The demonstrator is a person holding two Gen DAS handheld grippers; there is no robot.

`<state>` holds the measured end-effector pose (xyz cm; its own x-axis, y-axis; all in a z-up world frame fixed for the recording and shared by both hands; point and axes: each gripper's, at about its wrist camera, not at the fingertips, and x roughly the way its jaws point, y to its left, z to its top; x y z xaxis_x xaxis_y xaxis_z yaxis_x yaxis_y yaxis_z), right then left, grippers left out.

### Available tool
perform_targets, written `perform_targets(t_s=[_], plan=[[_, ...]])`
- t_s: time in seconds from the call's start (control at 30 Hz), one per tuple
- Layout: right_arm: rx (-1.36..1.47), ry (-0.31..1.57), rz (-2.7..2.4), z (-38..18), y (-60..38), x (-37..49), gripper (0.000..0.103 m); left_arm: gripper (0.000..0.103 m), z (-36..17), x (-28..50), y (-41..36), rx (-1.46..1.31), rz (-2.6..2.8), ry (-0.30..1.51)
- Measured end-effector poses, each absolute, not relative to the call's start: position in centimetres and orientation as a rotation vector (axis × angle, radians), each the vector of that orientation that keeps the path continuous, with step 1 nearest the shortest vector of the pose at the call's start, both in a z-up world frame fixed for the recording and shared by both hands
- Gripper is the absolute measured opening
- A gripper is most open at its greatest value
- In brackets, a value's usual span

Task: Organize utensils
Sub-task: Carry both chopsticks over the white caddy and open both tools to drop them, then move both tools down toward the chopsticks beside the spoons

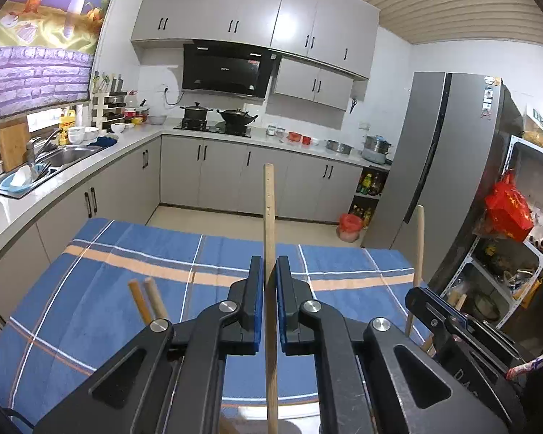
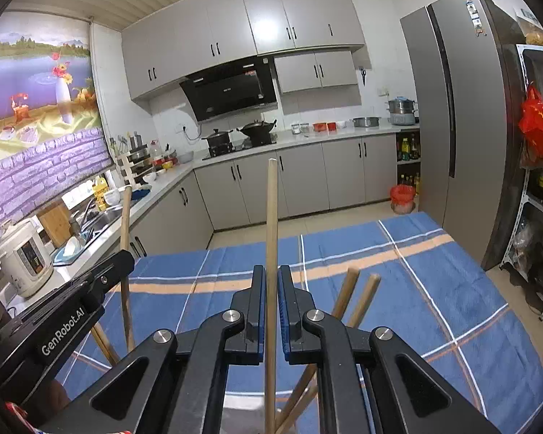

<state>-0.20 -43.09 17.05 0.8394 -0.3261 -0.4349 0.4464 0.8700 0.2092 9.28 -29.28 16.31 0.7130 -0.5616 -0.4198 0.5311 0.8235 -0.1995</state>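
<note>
My left gripper (image 1: 269,267) is shut on a flat wooden utensil handle (image 1: 269,217) that stands upright above the blue plaid tablecloth (image 1: 126,282). My right gripper (image 2: 270,276) is shut on a round wooden utensil handle (image 2: 271,217), also upright. The right gripper shows in the left wrist view (image 1: 421,298) at the right with its handle (image 1: 419,246). The left gripper shows in the right wrist view (image 2: 119,258) at the left with its handle (image 2: 125,238). Two more wooden handles (image 1: 148,300) lean below the grippers; they also show in the right wrist view (image 2: 358,296). A metal holder rim (image 2: 246,401) shows under them.
The table with the plaid cloth (image 2: 452,271) fills the foreground. A counter with a sink (image 1: 65,155) and rice cooker (image 2: 25,256) runs along the left. A stove with pots (image 1: 217,115) is at the back. A fridge (image 1: 449,173) and shelf rack (image 1: 517,235) stand right.
</note>
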Motion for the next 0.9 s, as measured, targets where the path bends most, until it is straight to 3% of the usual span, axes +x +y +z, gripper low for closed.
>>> perform_targets(t_s=[0.37,0.5,0.53,0.73,0.9], plan=[[0.313,0.447,-0.393,15.7,-41.9,-1.3,0.008,0.009,16.1,8.3,-27.4,-0.089,-0.572,0.502],[0.323,0.461,-0.376,15.4,-41.6,-1.9,0.008,0.037,16.8,7.3,-26.7,-0.101,-0.551,0.489],[0.325,0.464,-0.374,15.3,-41.5,-2.0,0.008,0.039,17.1,6.9,-26.3,-0.107,-0.548,0.478],[0.322,0.461,-0.362,15.7,-40.8,-3.2,0.009,0.041,19.1,4.4,-24.5,-0.12,-0.538,0.438],[0.324,0.432,-0.358,16.9,-40.4,-5.3,0.018,0.042,21.1,1.9,-22.1,-0.139,-0.492,0.404]])
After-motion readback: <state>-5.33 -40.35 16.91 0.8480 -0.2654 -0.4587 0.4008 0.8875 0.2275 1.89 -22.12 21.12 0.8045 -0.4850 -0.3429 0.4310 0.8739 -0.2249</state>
